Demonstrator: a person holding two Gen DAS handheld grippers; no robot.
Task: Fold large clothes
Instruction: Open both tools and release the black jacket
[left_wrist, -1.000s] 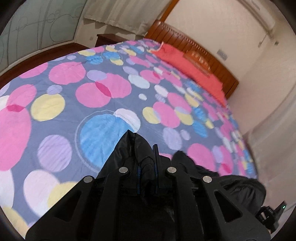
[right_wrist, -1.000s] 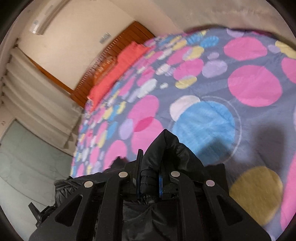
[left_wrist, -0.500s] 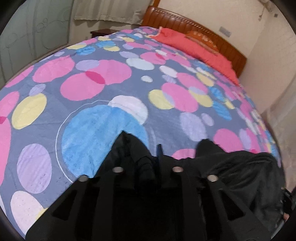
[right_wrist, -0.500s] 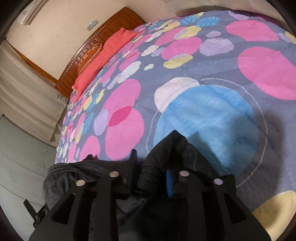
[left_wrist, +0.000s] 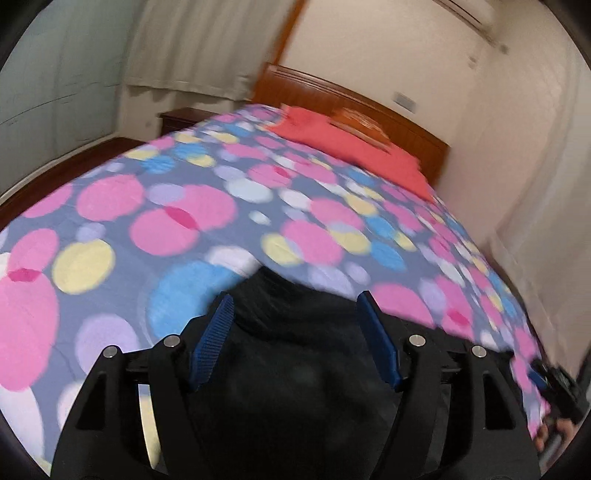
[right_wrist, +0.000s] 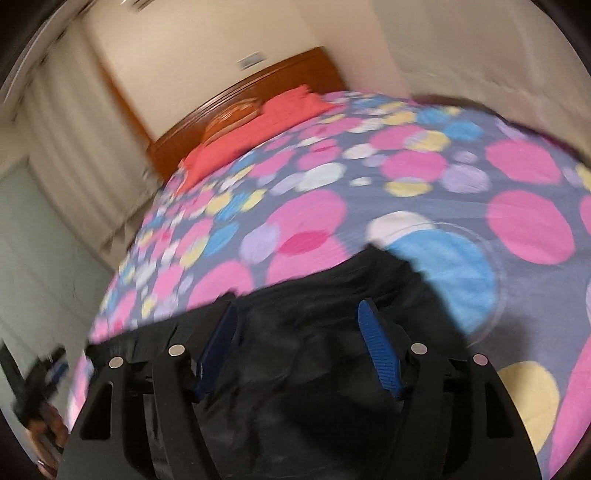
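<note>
Garment: a black garment (left_wrist: 295, 369), dark and slightly shiny, lies on the bed (left_wrist: 177, 221) near its foot end, on the spotted quilt.
Lie of the cloth: from where I stand its long axis seems to run across the bed, from one gripper to the other; the edge away from the person bulges up toward the blue circle in the quilt.
Left gripper (left_wrist: 295, 328): jaws spread wide, blue pads well apart, nothing between them; the black cloth sits below and just ahead of the gap.
Right gripper (right_wrist: 297, 332): jaws likewise wide apart and holding nothing; the garment (right_wrist: 314, 350) fills the space under and in front of them.
Which is nearer: both hover right over the cloth, one toward each end; I cannot say either is closer.
Contact: whether the fingertips touch the fabric I cannot tell; both views are smeared by motion.
Key relation: the garment lies directly beneath and forward of both pairs of jaws, so any new grasp means coming down onto an edge, not reaching out.
Stage, as I judge it: a fold seems to have been laid and let go; more folding probably remains.
Room: red pillows (left_wrist: 354, 147) sit against a wooden headboard (left_wrist: 369, 103) at the far end, well apart from the work.
Risk: slippery fabric may slide open once released.
</note>
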